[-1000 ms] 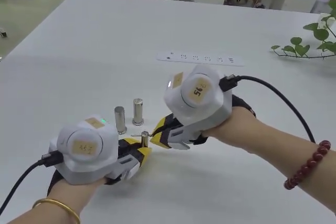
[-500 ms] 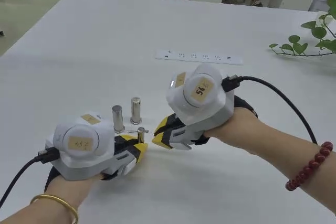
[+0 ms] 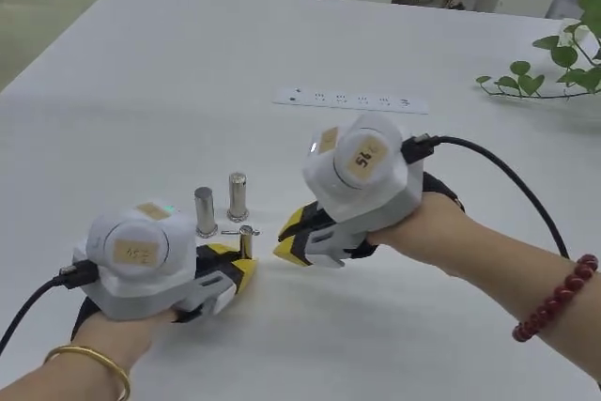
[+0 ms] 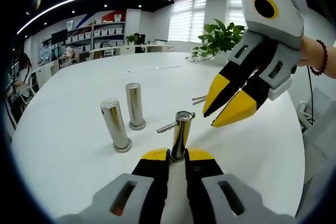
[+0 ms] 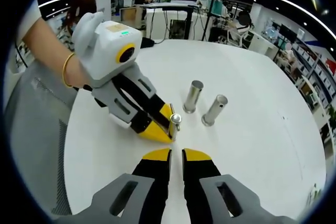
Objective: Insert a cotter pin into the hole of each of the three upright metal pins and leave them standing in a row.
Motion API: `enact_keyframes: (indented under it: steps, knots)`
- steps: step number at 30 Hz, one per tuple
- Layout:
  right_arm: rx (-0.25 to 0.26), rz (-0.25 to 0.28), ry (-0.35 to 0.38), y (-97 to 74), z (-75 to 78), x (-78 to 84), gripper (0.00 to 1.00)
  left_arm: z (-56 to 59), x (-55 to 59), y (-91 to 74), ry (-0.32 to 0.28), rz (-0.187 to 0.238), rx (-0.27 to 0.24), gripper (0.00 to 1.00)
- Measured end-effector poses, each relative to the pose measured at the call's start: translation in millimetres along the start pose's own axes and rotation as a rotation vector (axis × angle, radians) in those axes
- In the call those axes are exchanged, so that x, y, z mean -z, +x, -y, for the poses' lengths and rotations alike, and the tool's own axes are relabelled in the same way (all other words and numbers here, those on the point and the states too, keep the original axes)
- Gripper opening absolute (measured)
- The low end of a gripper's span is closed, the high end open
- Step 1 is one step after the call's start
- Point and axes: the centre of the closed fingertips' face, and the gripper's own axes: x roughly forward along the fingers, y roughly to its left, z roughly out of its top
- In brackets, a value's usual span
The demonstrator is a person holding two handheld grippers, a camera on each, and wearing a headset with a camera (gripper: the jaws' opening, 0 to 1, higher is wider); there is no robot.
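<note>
A small metal pin (image 4: 181, 129) stands upright with my left gripper (image 4: 177, 156) shut on its lower part. A cotter pin (image 4: 167, 126) sticks sideways through the hole near its top. In the head view the same held pin (image 3: 246, 242) is just in front of the left gripper (image 3: 237, 269). Two more upright metal pins (image 3: 204, 211) (image 3: 238, 196) stand side by side just beyond it. My right gripper (image 3: 287, 238) hovers a short way right of the held pin, its jaws a narrow gap apart with nothing between them (image 5: 176, 157).
A spare cotter pin (image 4: 198, 98) lies on the white table (image 3: 141, 91) behind the held pin. A white power strip (image 3: 352, 100) lies farther back, and a leafy plant (image 3: 554, 68) reaches in at the far right. The right gripper's black cable (image 3: 507, 185) trails to the right.
The right gripper has backed away to the right from the cotter pin, which stays in the held pin's hole. The left gripper keeps its hold on the pin.
</note>
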Motion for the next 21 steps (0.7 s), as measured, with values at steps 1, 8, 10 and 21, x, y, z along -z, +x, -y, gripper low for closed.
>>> enact_keyframes:
  steps: [1, 8, 10, 21]
  knots:
    - [0.001, -0.001, 0.001, -0.2, 0.2, 0.4, 0.1, 0.1, -0.2, -0.1, -0.005, -0.004, 0.004, 0.1]
    - [0.012, -0.002, 0.015, -3.0, 4.2, 3.0, 0.1, -0.5, -1.8, -1.6, -0.01, -0.001, 0.0, 0.14]
    - [0.014, 0.0, 0.022, -4.1, 5.3, 3.4, 0.11, 0.3, -3.1, -1.9, -0.012, 0.003, 0.002, 0.16]
    - [0.061, 0.123, 0.181, -10.6, 27.5, -7.4, 0.16, 3.0, -1.6, -12.7, 0.016, -0.004, 0.015, 0.28]
